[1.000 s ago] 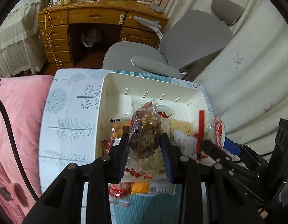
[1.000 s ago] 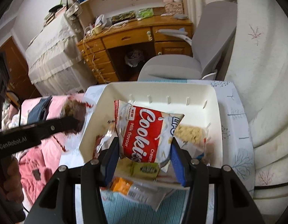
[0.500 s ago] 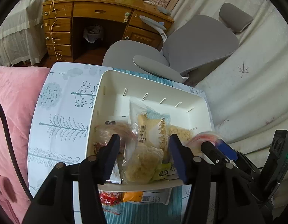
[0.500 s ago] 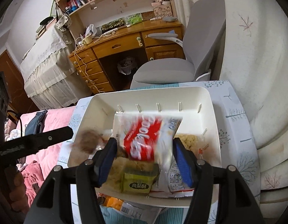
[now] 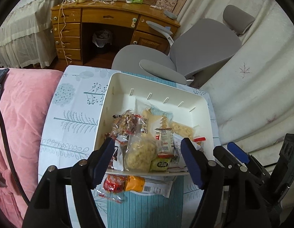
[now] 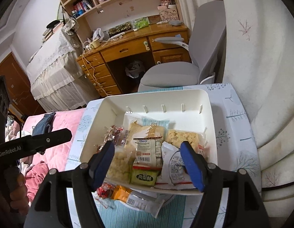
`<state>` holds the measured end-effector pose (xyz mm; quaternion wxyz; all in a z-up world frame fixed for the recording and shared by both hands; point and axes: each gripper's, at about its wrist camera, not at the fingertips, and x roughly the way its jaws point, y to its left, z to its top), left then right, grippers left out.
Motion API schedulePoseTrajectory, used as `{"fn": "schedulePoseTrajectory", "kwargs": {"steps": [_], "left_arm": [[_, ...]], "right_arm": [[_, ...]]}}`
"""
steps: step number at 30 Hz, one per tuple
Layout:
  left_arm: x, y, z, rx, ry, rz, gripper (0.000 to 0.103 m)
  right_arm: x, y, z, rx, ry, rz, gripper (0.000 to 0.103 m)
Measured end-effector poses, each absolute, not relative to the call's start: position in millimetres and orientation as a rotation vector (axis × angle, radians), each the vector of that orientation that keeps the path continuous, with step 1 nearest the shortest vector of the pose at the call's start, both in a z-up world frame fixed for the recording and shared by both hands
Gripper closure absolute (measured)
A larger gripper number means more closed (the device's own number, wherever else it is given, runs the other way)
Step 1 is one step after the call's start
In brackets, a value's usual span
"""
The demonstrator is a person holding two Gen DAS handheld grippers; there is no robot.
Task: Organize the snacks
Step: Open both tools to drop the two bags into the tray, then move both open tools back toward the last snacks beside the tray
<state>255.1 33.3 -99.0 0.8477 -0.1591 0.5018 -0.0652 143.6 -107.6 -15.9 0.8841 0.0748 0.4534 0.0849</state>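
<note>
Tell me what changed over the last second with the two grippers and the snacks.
Both let go: the left gripper dropped its nut snack bag into the white bin, and the right gripper released the cookie pack there, back side up. Both now open and empty. Bin and the orange packet outside stayed put.

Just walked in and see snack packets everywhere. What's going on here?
A person with a handheld gripper in each hand is sorting snacks into a white bin on the tree-patterned tablecloth. Both the left gripper and right gripper hang open and hold nothing above the bin's near edge. Most packets lie inside, including a green pastry packet. An orange-and-red packet lies outside on the cloth, by the near rim.
</note>
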Motion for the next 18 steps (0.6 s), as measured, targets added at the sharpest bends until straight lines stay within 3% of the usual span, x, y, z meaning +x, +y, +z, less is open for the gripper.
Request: {"fn": "schedulePoseTrajectory", "kwargs": {"steps": [6, 18], "left_arm": [[232, 31, -88, -0.33, 1.043, -0.105, 0.024], [190, 39, -111, -0.352, 1.099, -0.024, 0.022]], "right_arm": [[124, -109, 0, 0.128, 0.917, 0.222, 0.03], [82, -104, -2, -0.006, 0.879, 0.353, 0.03]]}}
